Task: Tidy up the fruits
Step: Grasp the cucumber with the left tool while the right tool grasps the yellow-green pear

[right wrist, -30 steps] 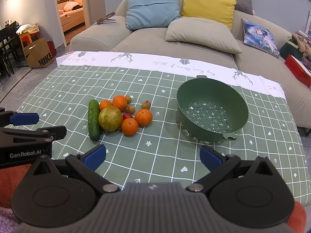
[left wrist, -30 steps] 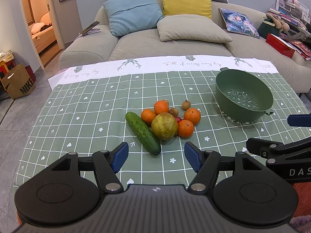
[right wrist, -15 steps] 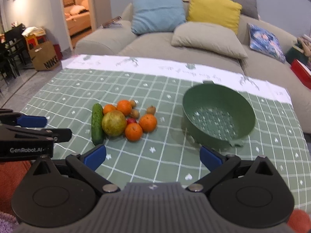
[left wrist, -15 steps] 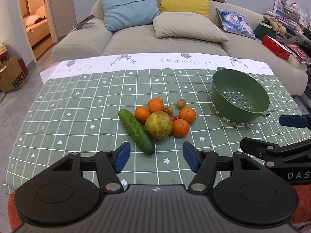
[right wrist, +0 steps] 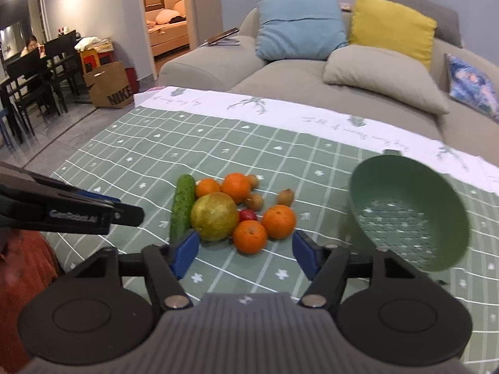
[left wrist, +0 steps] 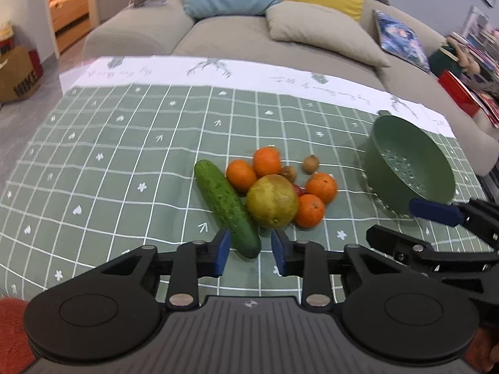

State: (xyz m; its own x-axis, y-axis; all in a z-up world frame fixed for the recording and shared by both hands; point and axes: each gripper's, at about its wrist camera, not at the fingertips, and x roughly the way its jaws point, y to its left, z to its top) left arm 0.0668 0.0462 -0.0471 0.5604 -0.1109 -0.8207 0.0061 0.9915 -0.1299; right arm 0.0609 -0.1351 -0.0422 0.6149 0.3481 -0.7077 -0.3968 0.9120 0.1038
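Observation:
A pile of fruit lies mid-table: a cucumber [left wrist: 227, 207], a big yellow-green pear [left wrist: 272, 201], several oranges [left wrist: 321, 187], small brown fruits [left wrist: 311, 164] and a small red fruit [right wrist: 248, 215]. A green colander [left wrist: 408, 168] stands to the right, empty. My left gripper [left wrist: 251, 251] is open and empty, its jaws on either side of the cucumber's near end. My right gripper [right wrist: 246, 252] is open and empty just short of the pile, in front of the front orange [right wrist: 250, 237]. The colander [right wrist: 408, 215] sits to its right.
The table wears a green checked cloth [left wrist: 124, 162] with a white border. A beige sofa [left wrist: 249, 34] with cushions stands behind it. A cardboard box [right wrist: 109, 85] and dining chairs [right wrist: 28, 74] are at the far left. Red items [left wrist: 458, 93] lie at the right.
Both grippers have moved forward and down toward the fruit pile. The left jaws have narrowed somewhat and now flank the cucumber's end. The fruit has not moved.

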